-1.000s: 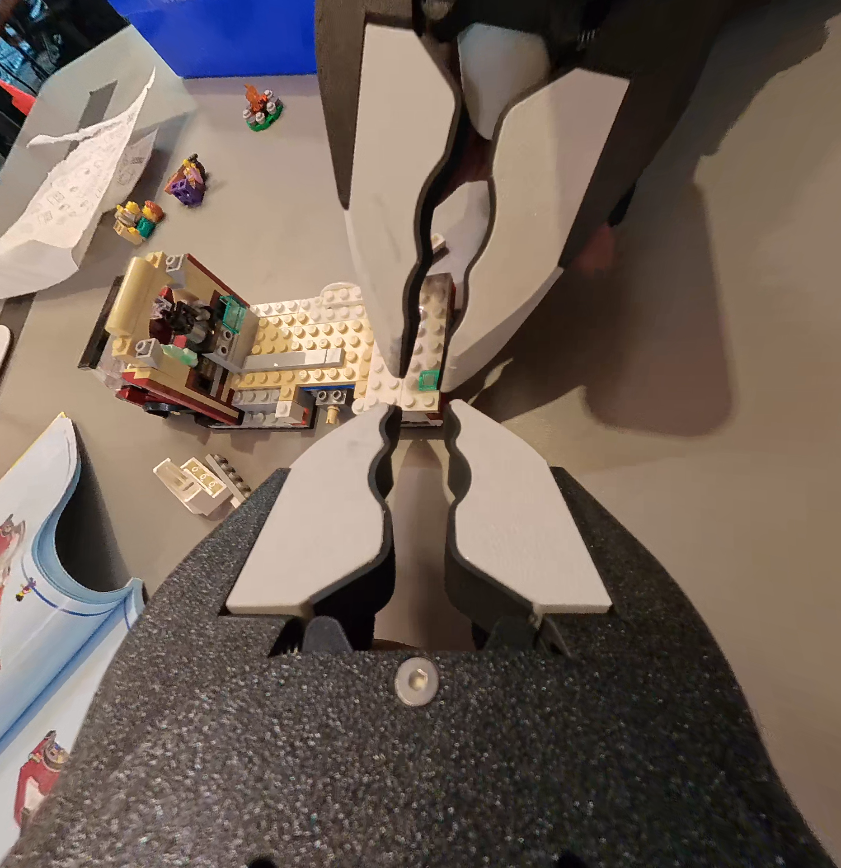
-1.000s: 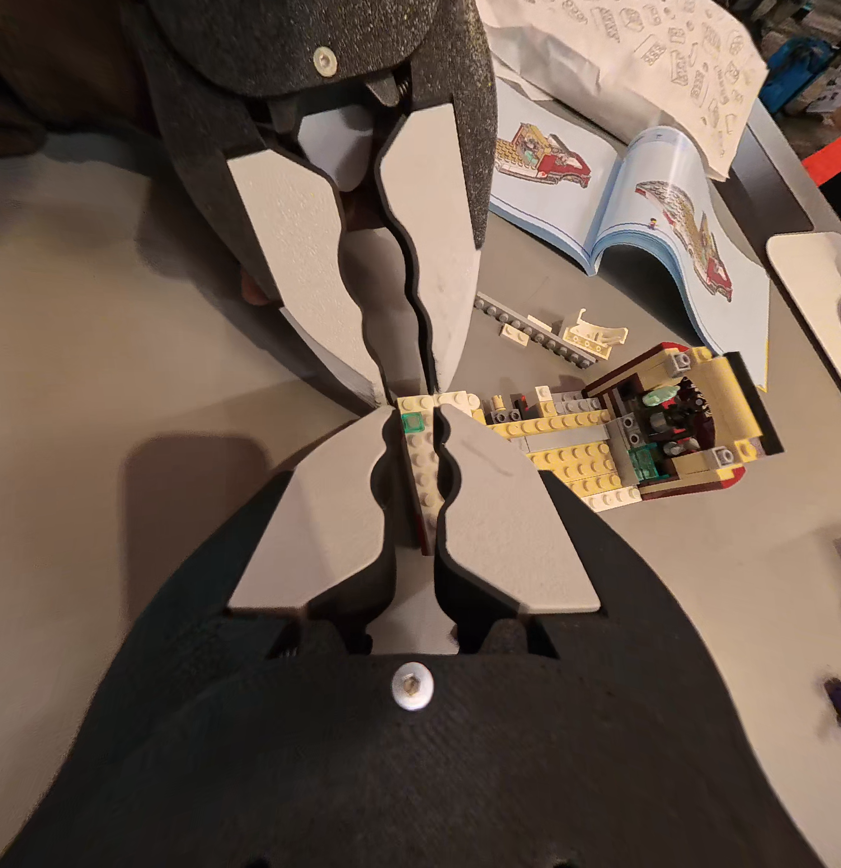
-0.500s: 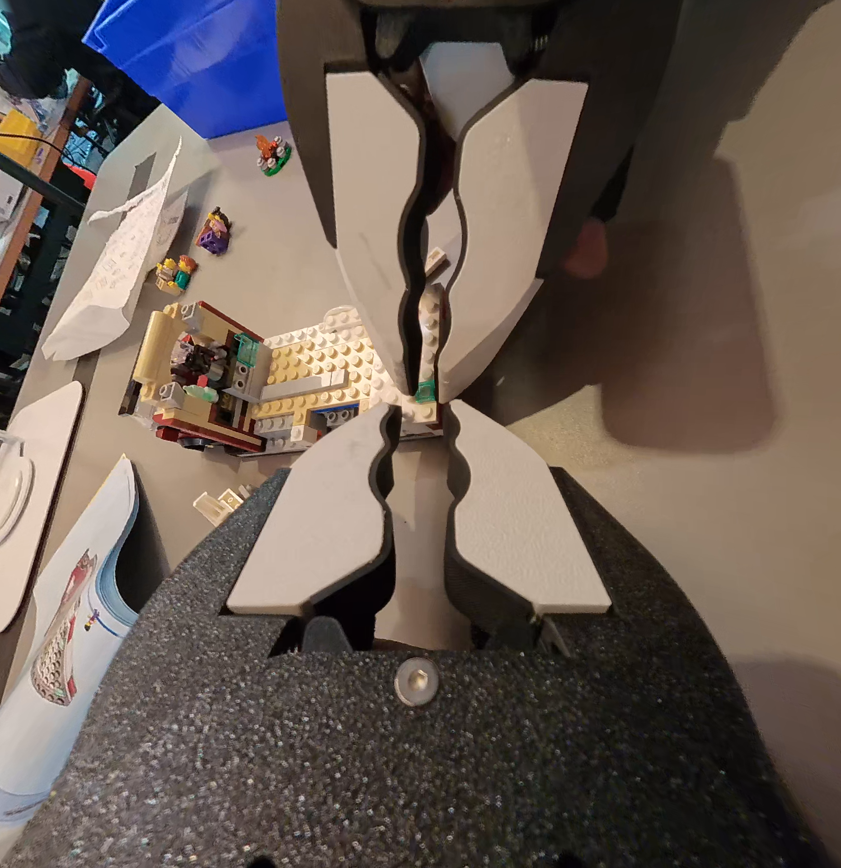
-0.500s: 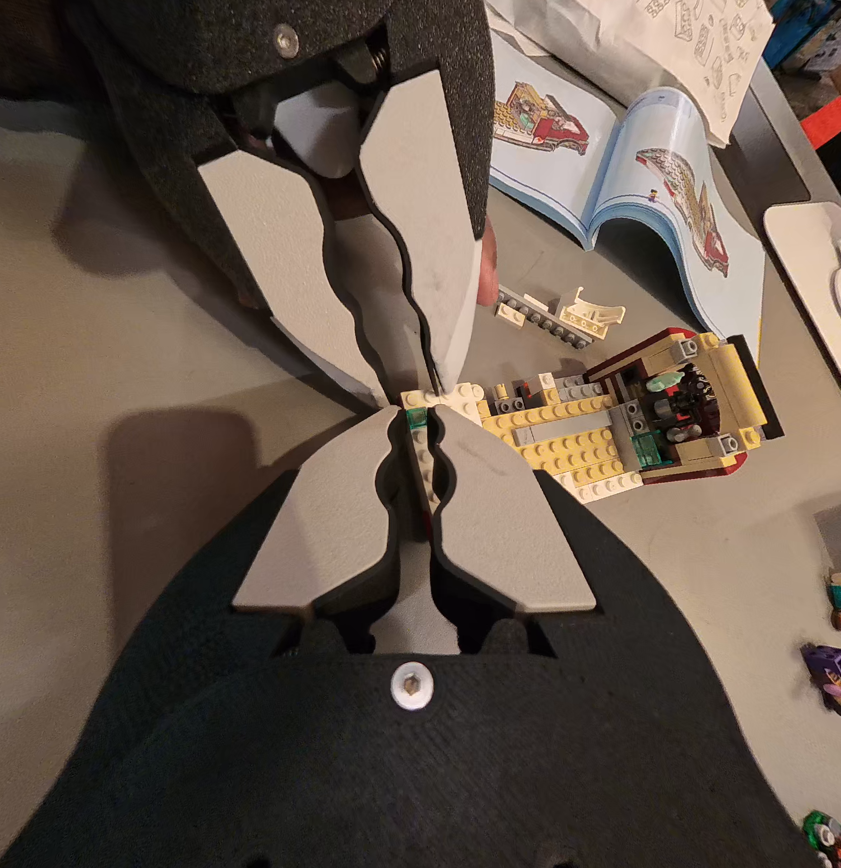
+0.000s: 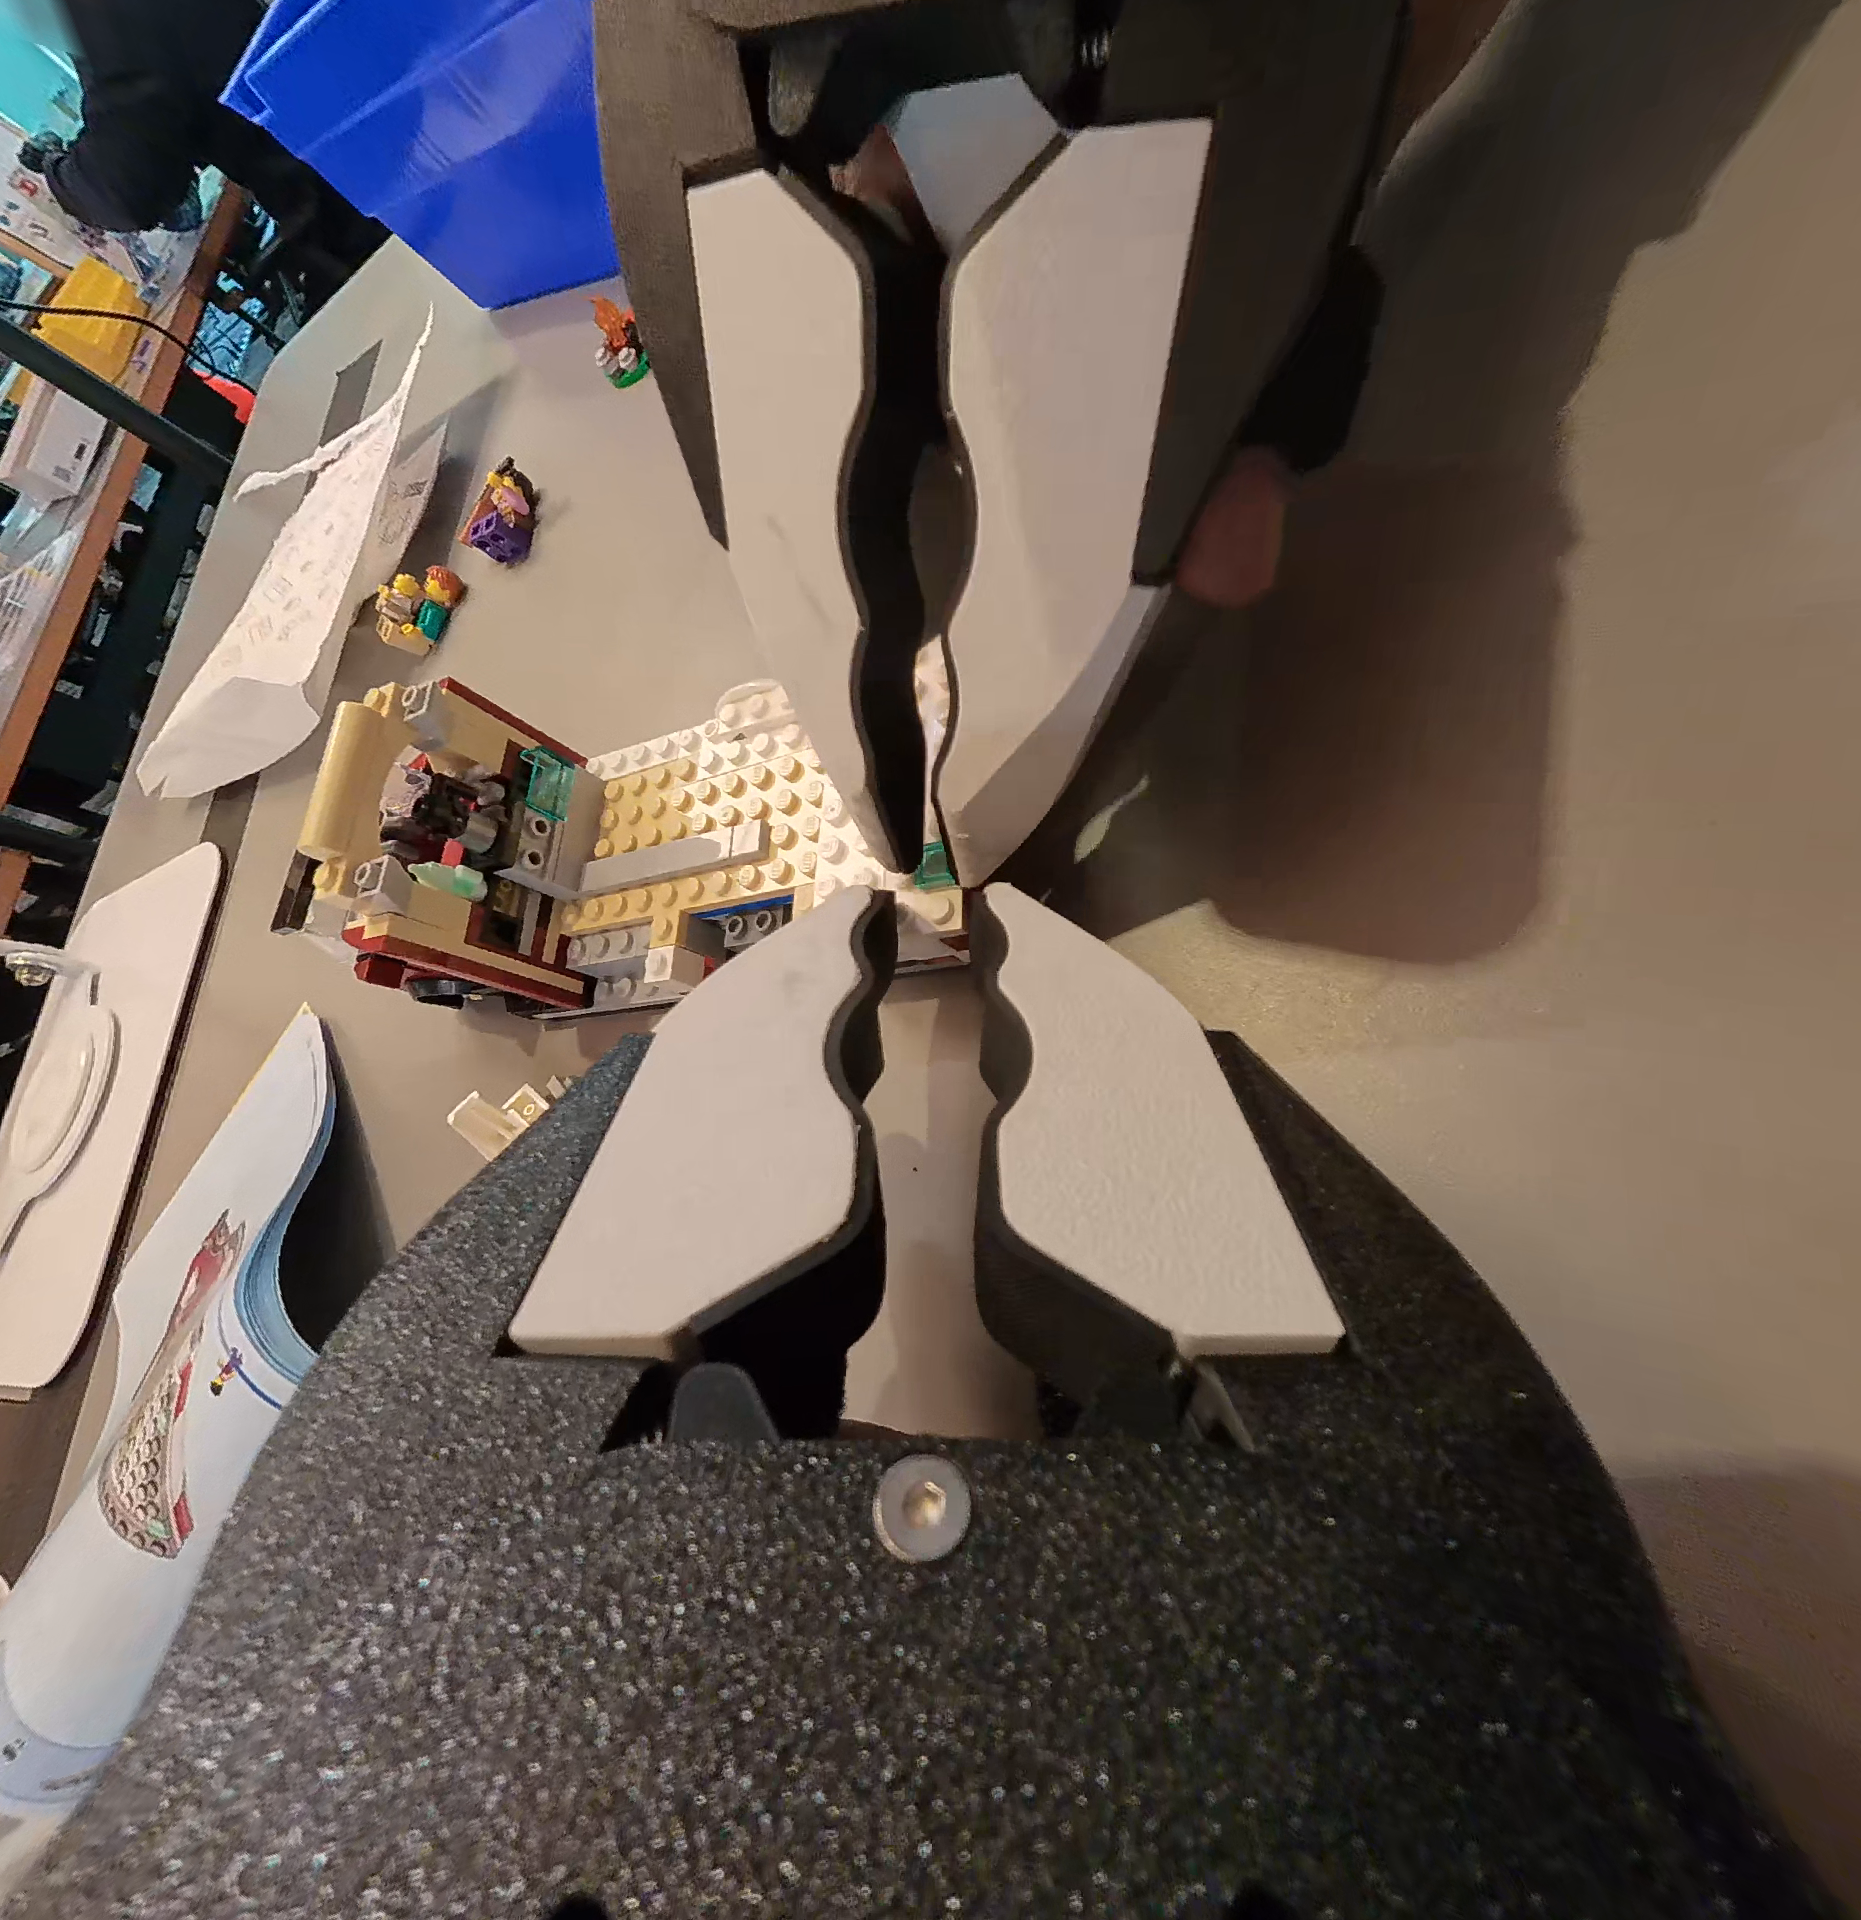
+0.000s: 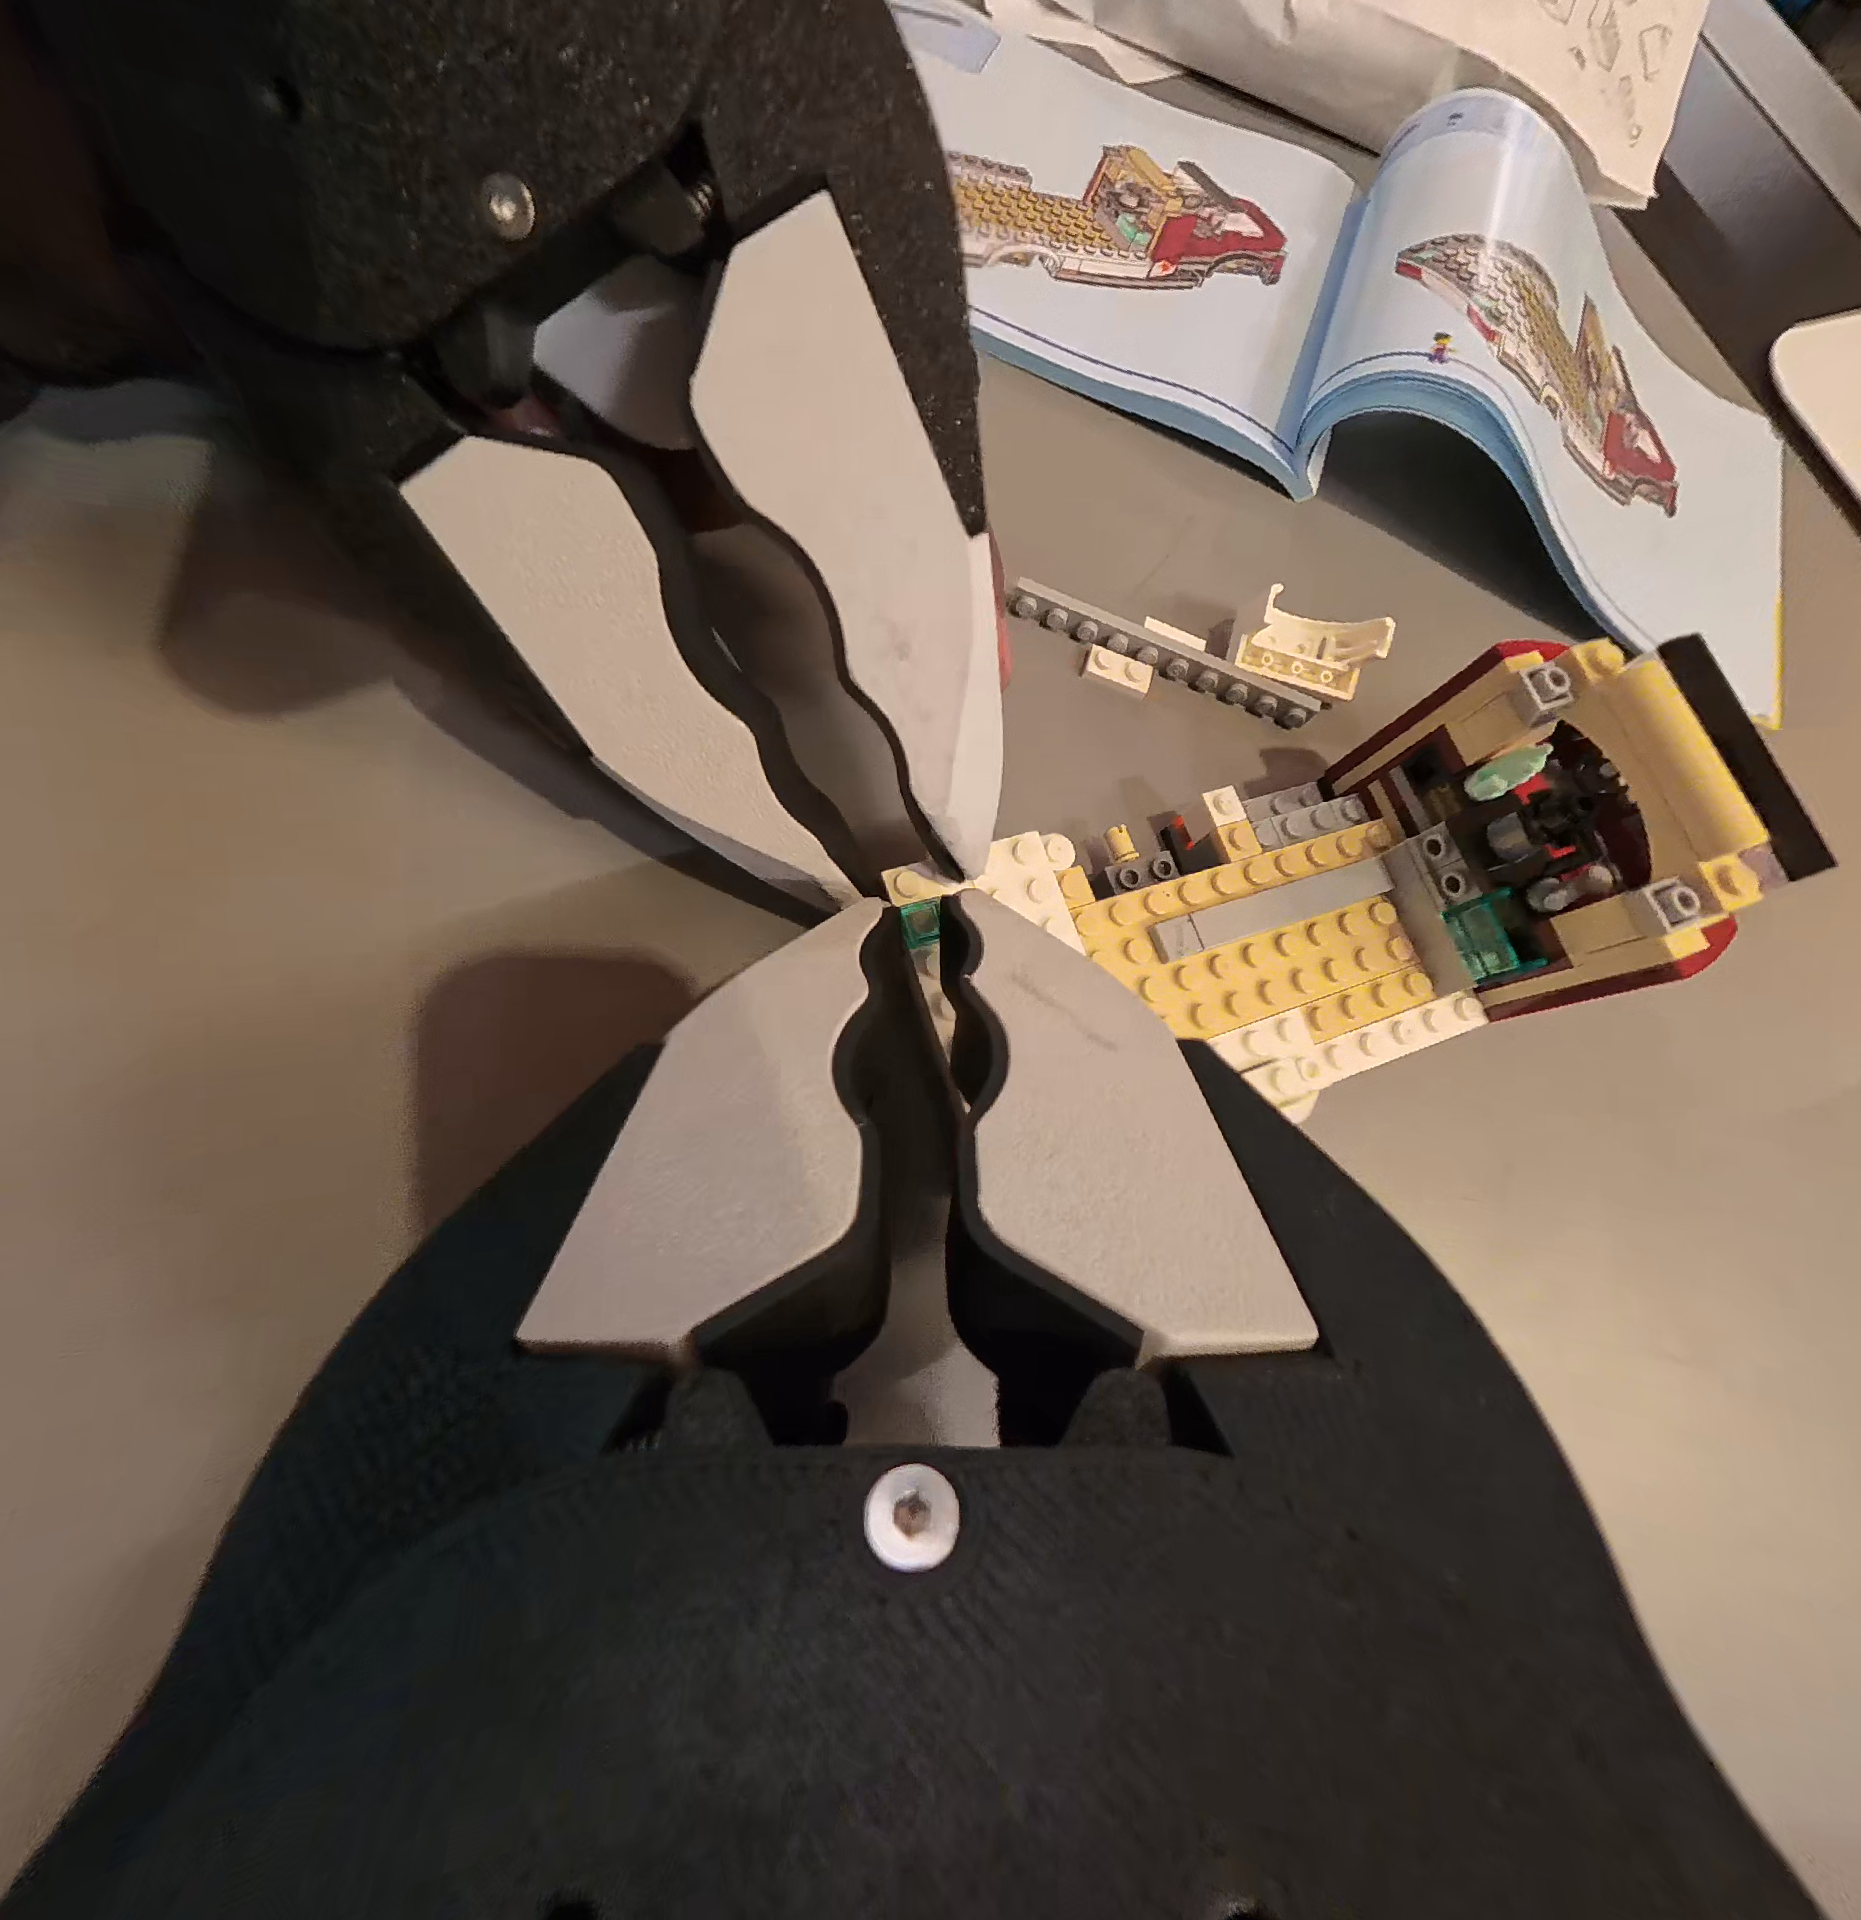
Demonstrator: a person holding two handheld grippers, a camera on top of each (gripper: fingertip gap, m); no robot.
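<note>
Brick model, a long tan, white and dark-red vehicle, lies flat on the grey table; its long axis runs from the flat studded tail, where both my grippers meet, out to the raised cab end with the dark-red walls; in my right view the cab points right and slightly away, in my left view it points left.

My right gripper has its 2 fingers drawn close on the tail edge of the model, pinching the strip that carries a small translucent green tile; both pads press on it.

My left gripper comes at the same tail from the opposite side; its fingers stand a little wider, closed on the tan corner of the tail; the 2 sets of fingertips almost touch.

Just beyond the model lie a grey studded strip and some cream loose pieces; an open instruction booklet sits farther back; small brick figures and a blue bin stand well apart.
</note>
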